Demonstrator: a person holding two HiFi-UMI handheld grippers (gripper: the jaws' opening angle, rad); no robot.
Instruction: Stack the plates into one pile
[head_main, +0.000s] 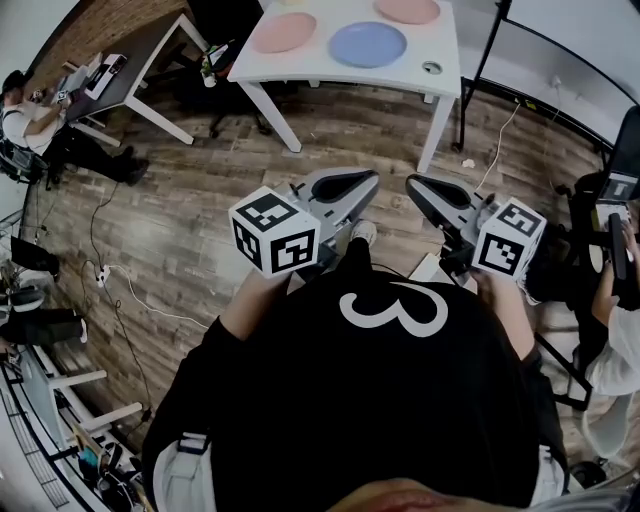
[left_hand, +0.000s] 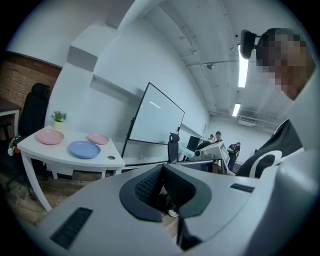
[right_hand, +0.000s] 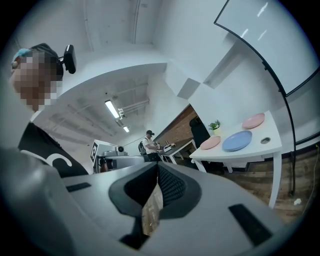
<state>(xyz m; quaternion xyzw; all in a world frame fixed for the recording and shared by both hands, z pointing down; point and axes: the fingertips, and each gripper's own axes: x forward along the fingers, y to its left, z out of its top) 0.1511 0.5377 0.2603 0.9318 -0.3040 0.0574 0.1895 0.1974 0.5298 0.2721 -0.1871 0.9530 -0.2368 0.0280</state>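
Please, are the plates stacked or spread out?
Spread out: the blue plate, the left pink plate and the right pink plate lie separately on the table.

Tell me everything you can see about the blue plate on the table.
The blue plate is round, shallow and light blue with a raised rim, matte like plastic. It lies flat, empty and unstacked on the white table, with a pink plate to its left and another behind, touching neither.
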